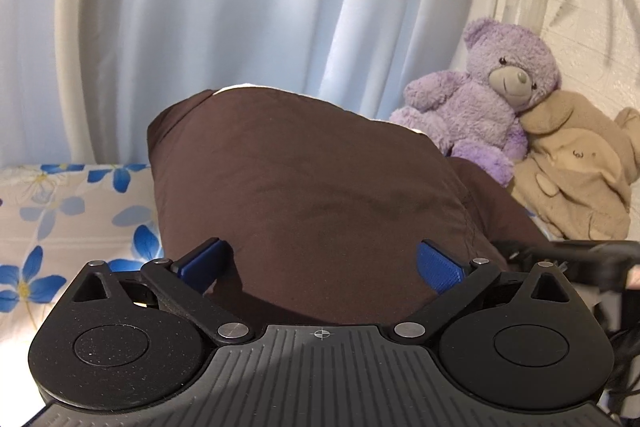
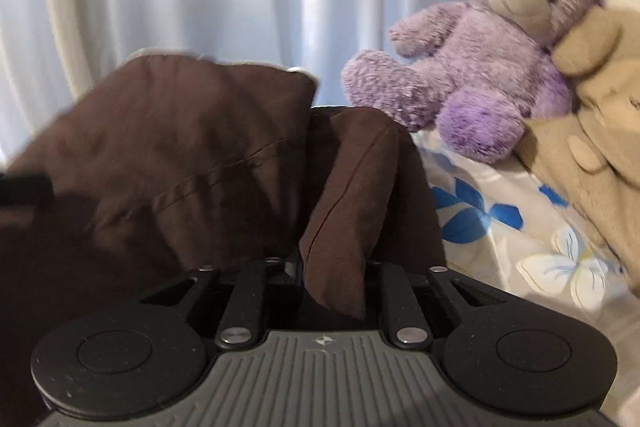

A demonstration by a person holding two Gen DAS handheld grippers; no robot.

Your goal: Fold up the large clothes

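Brown garment [image 1: 312,187] lifted over the floral bed [image 1: 60,211], right gripper [image 2: 332,279] pinching a fold, left gripper [image 1: 320,263] spread wide; soft, floppy cloth, probably light, best grabbed at seams.

The left gripper [image 1: 320,263] is spread wide — its blue fingers [image 1: 202,261] stand well apart, one at each side; the right gripper [image 2: 334,267] is drawn close, its linkage arms near-parallel, pinching a fold of the brown garment [image 2: 344,211] between them.
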